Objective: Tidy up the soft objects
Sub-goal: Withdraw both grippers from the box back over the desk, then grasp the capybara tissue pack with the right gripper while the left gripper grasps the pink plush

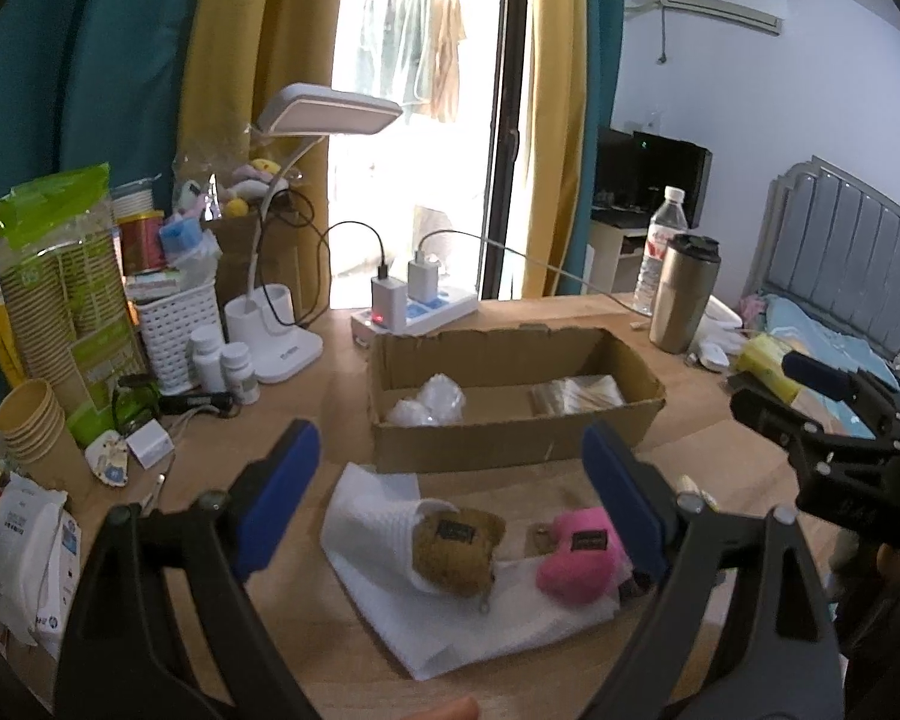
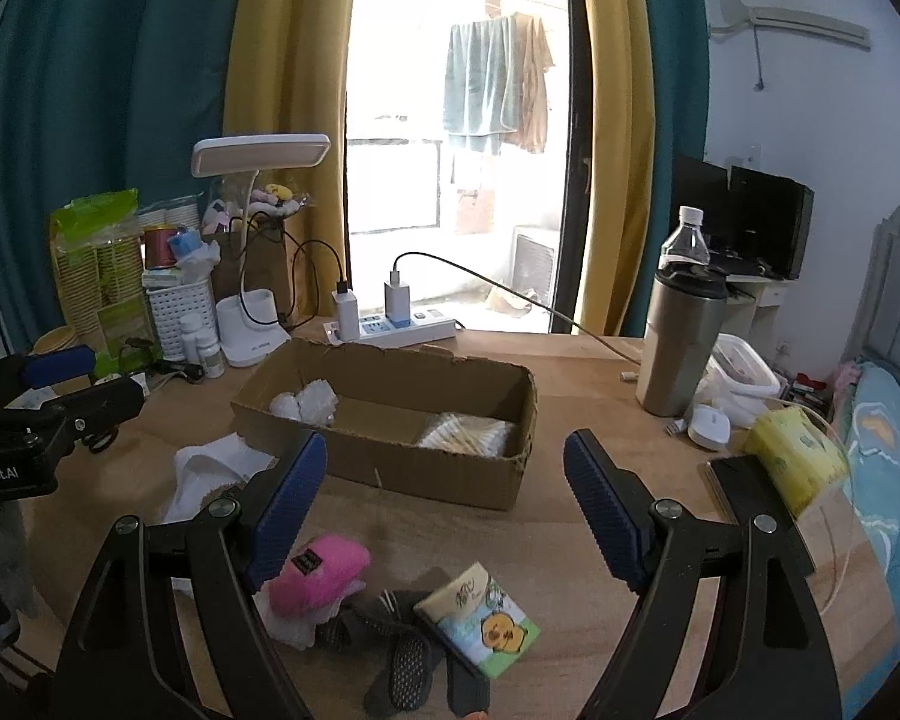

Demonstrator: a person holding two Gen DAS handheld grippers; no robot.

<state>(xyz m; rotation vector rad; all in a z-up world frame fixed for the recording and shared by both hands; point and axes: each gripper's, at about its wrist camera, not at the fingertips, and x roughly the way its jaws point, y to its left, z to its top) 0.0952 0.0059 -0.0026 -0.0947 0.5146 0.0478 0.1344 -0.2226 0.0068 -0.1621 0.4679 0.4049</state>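
Cluttered bedroom desk (image 1: 306, 684). Both hand-held grippers, left (image 1: 450, 498) and right (image 2: 444, 504), gape empty above the near edge, where brown toy (image 1: 453, 552) and pink toy (image 1: 576, 558) lie on white towel (image 1: 378, 516). Pinch toys mid-body, drop into cardboard box (image 1: 510, 444).

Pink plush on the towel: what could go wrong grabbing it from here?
1. The pink plush lies on a loose white towel; the left gripper may pinch towel too.
2. The brown plush sits close beside it and could get dragged.
3. Both grippers are near; the right gripper could collide.
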